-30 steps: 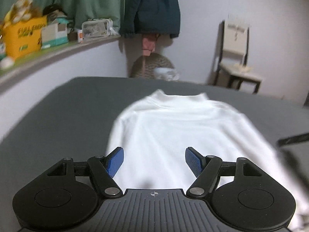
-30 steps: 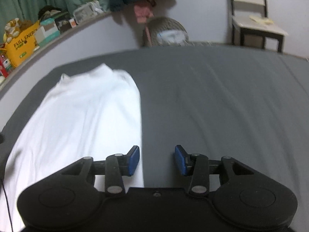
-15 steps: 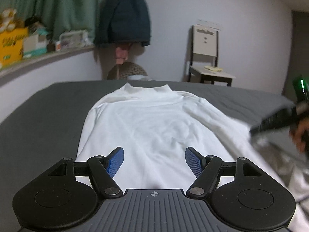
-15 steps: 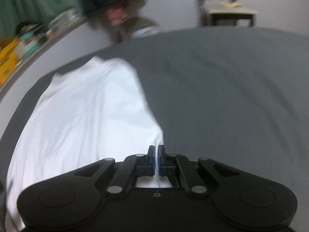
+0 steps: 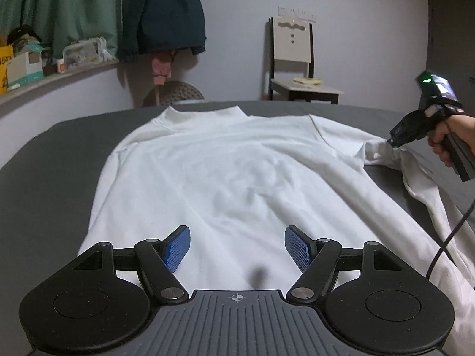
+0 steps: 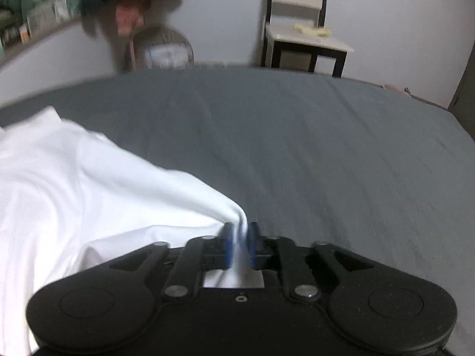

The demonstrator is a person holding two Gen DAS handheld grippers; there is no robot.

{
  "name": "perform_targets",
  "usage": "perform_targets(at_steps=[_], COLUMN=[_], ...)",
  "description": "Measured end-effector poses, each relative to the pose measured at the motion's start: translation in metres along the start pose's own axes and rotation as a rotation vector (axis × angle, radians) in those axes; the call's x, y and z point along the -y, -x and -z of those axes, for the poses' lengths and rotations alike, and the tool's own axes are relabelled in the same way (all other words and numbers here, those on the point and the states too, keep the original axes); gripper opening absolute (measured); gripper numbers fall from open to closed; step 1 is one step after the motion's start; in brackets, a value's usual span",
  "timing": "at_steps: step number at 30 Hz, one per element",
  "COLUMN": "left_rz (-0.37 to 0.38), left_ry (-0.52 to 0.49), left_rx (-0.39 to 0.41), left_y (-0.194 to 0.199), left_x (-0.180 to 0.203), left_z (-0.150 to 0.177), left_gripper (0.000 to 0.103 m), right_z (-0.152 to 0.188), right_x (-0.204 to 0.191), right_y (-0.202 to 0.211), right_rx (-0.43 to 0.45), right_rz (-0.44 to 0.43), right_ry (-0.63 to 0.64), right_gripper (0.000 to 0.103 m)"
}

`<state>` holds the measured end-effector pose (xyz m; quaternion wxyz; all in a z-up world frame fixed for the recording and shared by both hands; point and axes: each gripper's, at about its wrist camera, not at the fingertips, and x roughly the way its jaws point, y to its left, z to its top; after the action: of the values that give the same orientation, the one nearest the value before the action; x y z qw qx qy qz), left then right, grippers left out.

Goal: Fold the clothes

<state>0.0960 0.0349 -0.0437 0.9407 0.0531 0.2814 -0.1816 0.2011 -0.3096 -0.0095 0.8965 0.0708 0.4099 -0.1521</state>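
**White top spread on grey bed, sleeve being pinched at the right**

The fingers of the left gripper [image 5: 237,247] are being held spread wide above the lower part of a white long-sleeved top [image 5: 225,172], with nothing between the blue pads [image 5: 178,247]. The top is lying face up on a dark grey bed [image 5: 44,172], hem nearest the left camera and raised collar pointing toward the far wall.

At the right gripper [image 6: 240,244], seen blurred in its own view, a bunched fold of the top's sleeve [image 5: 383,151] is being pinched between the narrowly set fingers, whose jaws are opening slightly. In the left view the same gripper is being gripped by a person's hand [image 5: 451,139], with the sleeve cloth being lifted into a small peak off the bed.

Beyond the bed, a chair [image 5: 294,59] is standing against the pale wall, a dark jacket [image 5: 163,17] is hanging beside a green curtain [image 5: 59,9], and a cluttered shelf [image 5: 53,77] is running along the left.
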Motion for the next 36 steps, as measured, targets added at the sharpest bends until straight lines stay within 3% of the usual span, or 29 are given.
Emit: perform_targets(at_steps=[4, 7, 10, 11, 12, 14, 22, 26, 29, 33, 36], left_rz=[0.02, 0.04, 0.048, 0.048, 0.047, 0.043, 0.051, 0.067, 0.06, 0.062, 0.07], left_ry=[0.048, 0.087, 0.094, 0.091, 0.085, 0.075, 0.084, 0.087, 0.074, 0.086, 0.109], left_rx=[-0.014, -0.019, -0.018, -0.017, -0.017, -0.019, -0.018, -0.029, -0.043, -0.037, -0.032], left_y=[-0.003, -0.004, -0.005, -0.004, -0.004, -0.004, -0.005, -0.01, -0.015, -0.014, -0.014], left_x=[-0.004, -0.006, -0.003, -0.001, 0.0, 0.002, 0.001, 0.0, 0.002, -0.001, -0.004], left_z=[-0.002, -0.002, -0.002, -0.002, -0.001, 0.0, 0.0, 0.002, 0.003, 0.002, 0.001], left_gripper=[0.072, 0.072, 0.072, 0.072, 0.072, 0.072, 0.072, 0.072, 0.072, 0.072, 0.072], right_z=[0.023, 0.05, 0.073, 0.078, 0.083, 0.086, 0.044, 0.012, 0.009, 0.024, 0.045], right_x=[0.034, 0.053, 0.07, 0.07, 0.067, 0.059, 0.076, 0.099, 0.103, 0.117, 0.134], right_y=[0.032, 0.055, 0.062, 0.064, 0.066, 0.063, 0.075, 0.051, 0.037, 0.042, 0.061], right_rx=[0.025, -0.042, -0.117, -0.11, -0.106, -0.124, -0.025, -0.01, -0.027, -0.036, -0.043], right_rz=[-0.085, -0.102, -0.181, -0.199, -0.22, -0.221, 0.096, 0.23, 0.206, 0.17, 0.126], right_ry=[-0.112, -0.151, -0.225, -0.251, -0.265, -0.263, -0.105, 0.003, -0.003, -0.098, -0.186], right_gripper=[0.036, 0.036, 0.035, 0.033, 0.014, 0.003, 0.003, 0.003, 0.008, 0.03, 0.033])
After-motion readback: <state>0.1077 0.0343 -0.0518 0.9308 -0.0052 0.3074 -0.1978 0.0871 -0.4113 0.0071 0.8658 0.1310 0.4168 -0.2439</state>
